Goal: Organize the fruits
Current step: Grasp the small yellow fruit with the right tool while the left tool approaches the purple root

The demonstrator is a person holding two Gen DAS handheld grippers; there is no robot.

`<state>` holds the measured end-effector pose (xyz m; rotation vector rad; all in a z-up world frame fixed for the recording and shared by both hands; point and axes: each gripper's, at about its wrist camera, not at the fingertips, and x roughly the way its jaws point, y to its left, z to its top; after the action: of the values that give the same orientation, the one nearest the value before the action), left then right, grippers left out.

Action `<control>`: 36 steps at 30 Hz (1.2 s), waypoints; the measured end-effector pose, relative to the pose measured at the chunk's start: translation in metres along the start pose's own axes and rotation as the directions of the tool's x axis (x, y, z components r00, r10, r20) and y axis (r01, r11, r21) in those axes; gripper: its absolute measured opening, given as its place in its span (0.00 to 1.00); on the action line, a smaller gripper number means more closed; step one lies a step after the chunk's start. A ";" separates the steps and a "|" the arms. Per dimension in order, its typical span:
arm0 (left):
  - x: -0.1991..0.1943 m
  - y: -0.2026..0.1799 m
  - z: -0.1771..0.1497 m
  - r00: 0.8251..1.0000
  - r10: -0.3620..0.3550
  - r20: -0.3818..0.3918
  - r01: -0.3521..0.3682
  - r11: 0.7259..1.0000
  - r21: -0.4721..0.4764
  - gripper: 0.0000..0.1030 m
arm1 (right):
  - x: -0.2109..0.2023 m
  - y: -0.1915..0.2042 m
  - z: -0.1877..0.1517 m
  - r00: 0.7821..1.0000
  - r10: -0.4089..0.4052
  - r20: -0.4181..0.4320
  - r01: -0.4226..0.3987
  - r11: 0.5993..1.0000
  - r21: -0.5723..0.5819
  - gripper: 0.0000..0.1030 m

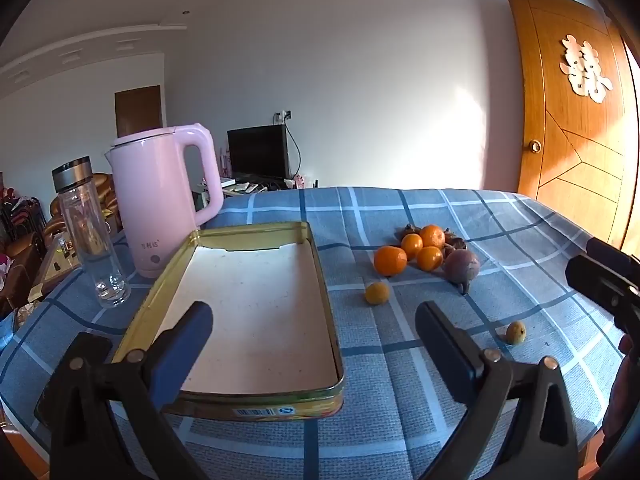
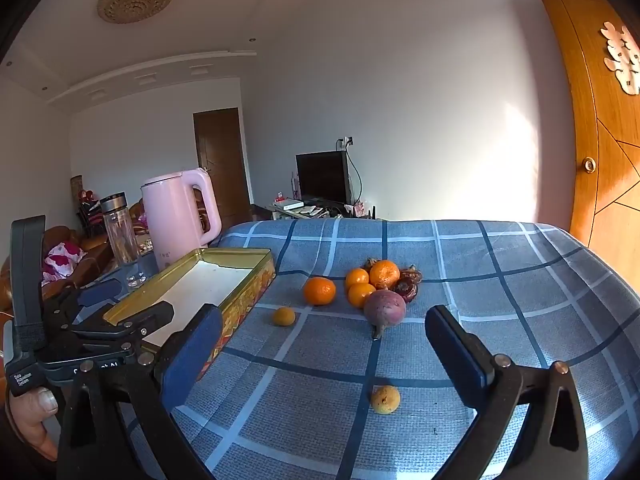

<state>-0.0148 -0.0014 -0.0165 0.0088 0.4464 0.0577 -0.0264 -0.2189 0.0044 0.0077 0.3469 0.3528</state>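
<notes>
On checked cloth (image 2: 460,264): oranges (image 2: 384,274) piled beside tin tray (image 1: 334,344) (bare); both tongs (image 1: 314,334) (image 2: 324,340) released

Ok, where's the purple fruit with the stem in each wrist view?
Left wrist: purple fruit right of centre, at the near right edge of the orange pile.
Right wrist: purple fruit near centre, in front of the pile.
Shared landmark: the tin tray lies left of it in both.

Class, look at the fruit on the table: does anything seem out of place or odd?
Two small yellow fruits, one near the tin, one nearer the camera, lie apart from the pile. The tin is empty.
</notes>
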 end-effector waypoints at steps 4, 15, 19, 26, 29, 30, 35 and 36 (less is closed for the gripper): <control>0.001 0.000 0.000 1.000 0.001 -0.002 -0.001 1.000 0.003 1.00 | 0.002 -0.002 -0.001 1.000 0.001 -0.005 -0.001 1.000 0.005 0.99; 0.008 -0.001 -0.003 1.000 -0.002 -0.014 0.002 1.000 0.013 1.00 | 0.009 -0.005 -0.003 1.000 0.006 -0.015 -0.005 1.000 0.018 0.99; 0.008 -0.002 -0.004 1.000 -0.001 -0.015 0.001 1.000 0.017 1.00 | 0.010 -0.005 -0.004 1.000 0.008 -0.016 -0.007 1.000 0.019 0.99; 0.009 -0.003 -0.004 1.000 0.001 -0.017 -0.001 1.000 0.018 1.00 | 0.011 -0.004 -0.005 1.000 0.007 -0.020 -0.006 1.000 0.015 0.99; 0.011 -0.004 -0.007 1.000 0.002 -0.021 -0.001 1.000 0.019 1.00 | 0.015 -0.004 -0.008 1.000 0.000 -0.028 0.000 1.000 0.007 0.99; 0.012 -0.004 -0.007 1.000 0.001 -0.024 0.000 1.000 0.021 1.00 | 0.017 -0.004 -0.009 0.999 -0.006 -0.039 0.006 1.000 0.003 0.99; 0.019 -0.008 -0.013 0.999 0.000 -0.035 0.001 0.999 0.033 1.00 | 0.038 -0.010 -0.015 0.991 -0.053 -0.119 0.051 0.998 -0.023 0.98; 0.020 -0.009 -0.013 0.999 -0.006 -0.040 0.007 0.999 0.033 1.00 | 0.044 -0.012 -0.017 0.990 -0.055 -0.130 0.052 0.998 -0.027 0.97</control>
<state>-0.0020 -0.0088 -0.0370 0.0384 0.4872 0.0439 0.0102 -0.2159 -0.0270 -0.0482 0.4721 0.3051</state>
